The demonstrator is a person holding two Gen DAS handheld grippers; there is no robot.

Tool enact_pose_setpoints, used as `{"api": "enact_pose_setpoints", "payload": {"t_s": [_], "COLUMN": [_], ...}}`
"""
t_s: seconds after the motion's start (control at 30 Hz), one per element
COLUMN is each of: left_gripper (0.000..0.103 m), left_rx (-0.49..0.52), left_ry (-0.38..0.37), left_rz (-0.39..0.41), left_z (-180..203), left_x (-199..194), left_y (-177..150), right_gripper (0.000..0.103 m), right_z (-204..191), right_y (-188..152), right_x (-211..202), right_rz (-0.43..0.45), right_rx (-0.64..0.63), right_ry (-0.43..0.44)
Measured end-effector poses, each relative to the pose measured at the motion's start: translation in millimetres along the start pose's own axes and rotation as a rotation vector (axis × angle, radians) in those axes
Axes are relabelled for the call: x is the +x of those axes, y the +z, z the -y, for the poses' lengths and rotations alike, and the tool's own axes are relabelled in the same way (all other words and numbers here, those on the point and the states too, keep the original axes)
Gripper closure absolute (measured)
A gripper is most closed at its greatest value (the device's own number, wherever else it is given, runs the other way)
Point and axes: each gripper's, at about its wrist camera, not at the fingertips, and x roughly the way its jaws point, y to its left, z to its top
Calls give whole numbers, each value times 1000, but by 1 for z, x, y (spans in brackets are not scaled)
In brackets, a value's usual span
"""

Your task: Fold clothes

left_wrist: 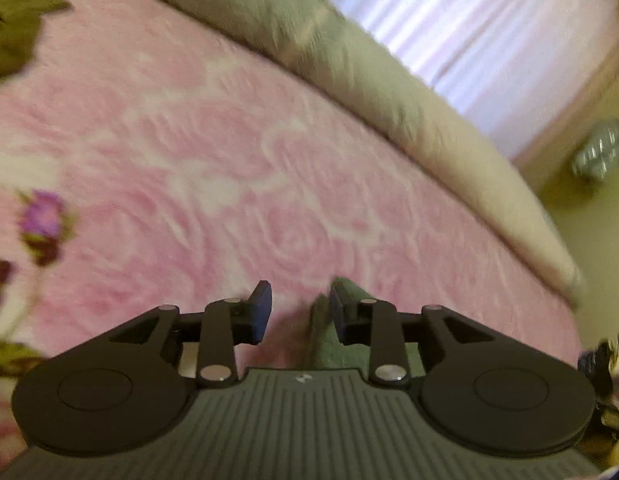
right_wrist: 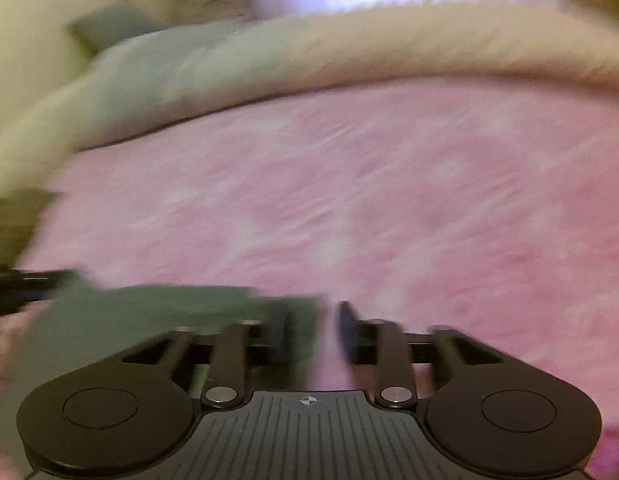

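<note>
A grey-green garment (left_wrist: 325, 340) lies on the pink flowered bedspread (left_wrist: 229, 160) under my left gripper (left_wrist: 299, 312). The gripper is open, and a fold of the cloth rises by its right finger (left_wrist: 341, 312). In the blurred right wrist view the same garment (right_wrist: 149, 312) spreads to the lower left, under and around the left finger (right_wrist: 279, 336) of my right gripper (right_wrist: 313, 332), which is open. An olive garment (left_wrist: 13, 20) lies at the far left of the bed.
A long beige and grey-green pillow (left_wrist: 349, 64) runs along the far side of the bed and also shows in the right wrist view (right_wrist: 269, 60). Pale curtains (left_wrist: 469, 32) hang behind it. A shiny object (left_wrist: 601, 148) sits on the floor.
</note>
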Motion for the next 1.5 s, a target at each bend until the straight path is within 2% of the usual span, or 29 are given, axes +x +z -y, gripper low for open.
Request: {"api": "enact_pose_setpoints", "payload": {"t_s": [0.03,0.07,0.1,0.2,0.23,0.3,0.37,0.43,0.53,0.6,0.7,0.77,0.8,0.83,0.9,0.97,1.07,1.1,1.2,1.3,1.37,1.4,1.5], "left_gripper": [83,89,99,103,103,103,100,100,100,100,100,101,101,101,101,101,99,97,93,95,95,97,97], "left_rx": [42,85,161,344,388,455,499,459,357,351,328,275,284,296,327,348,416,454,527,454,394,381,368], "left_ry": [2,4,-24,-135,-143,-104,-43,-36,-84,-49,50,77,90,103,110,56,0,7,84,190,250,268,211], "left_rz": [27,54,44,-61,-80,-80,-67,-53,-55,-34,-1,18,28,39,53,45,8,-6,-21,-2,-9,-1,30], "left_z": [8,16,30,73,83,91,90,74,53,48,38,30,32,35,44,59,82,88,86,55,40,36,43], "left_x": [-10,-19,-23,-12,-4,13,29,37,41,41,34,20,9,-3,-26,-47,-54,-50,-32,-32,-45,-54,-88], "left_y": [-1,-1,-5,-25,-34,-46,-53,-54,-46,-41,-31,-24,-24,-25,-30,-45,-76,-87,-106,-99,-88,-84,-83], "right_gripper": [60,60,60,60,60,60,60,60,60,60,60,60,60,60,60,60,60,60,60,60,60,60,60], "right_z": [-4,-10,-17,-59,-73,-100,-101,-100,-70,-54,-17,-8,-3,2,-8,-21,-66,-82,-96,-58,-40,-32,-30], "right_y": [1,1,2,-1,-5,-19,-31,-42,-43,-42,-34,-29,-27,-25,-28,-31,-54,-62,-83,-84,-77,-74,-69], "right_x": [-11,-20,-29,-26,-22,-7,7,21,22,23,20,7,0,-13,-40,-66,-77,-76,-50,-44,-53,-61,-92], "right_rz": [33,57,78,54,45,34,46,62,71,82,44,38,36,49,91,134,126,117,37,32,15,12,47], "right_rx": [-3,1,6,-85,-139,-262,-304,-338,-240,-228,-83,-79,-80,-52,-50,-59,-185,-237,-326,-187,-152,-133,-88], "right_ry": [-11,24,73,181,181,138,106,74,109,-7,-11,-94,-140,-141,-81,-16,69,91,42,80,-34,-59,-58]}}
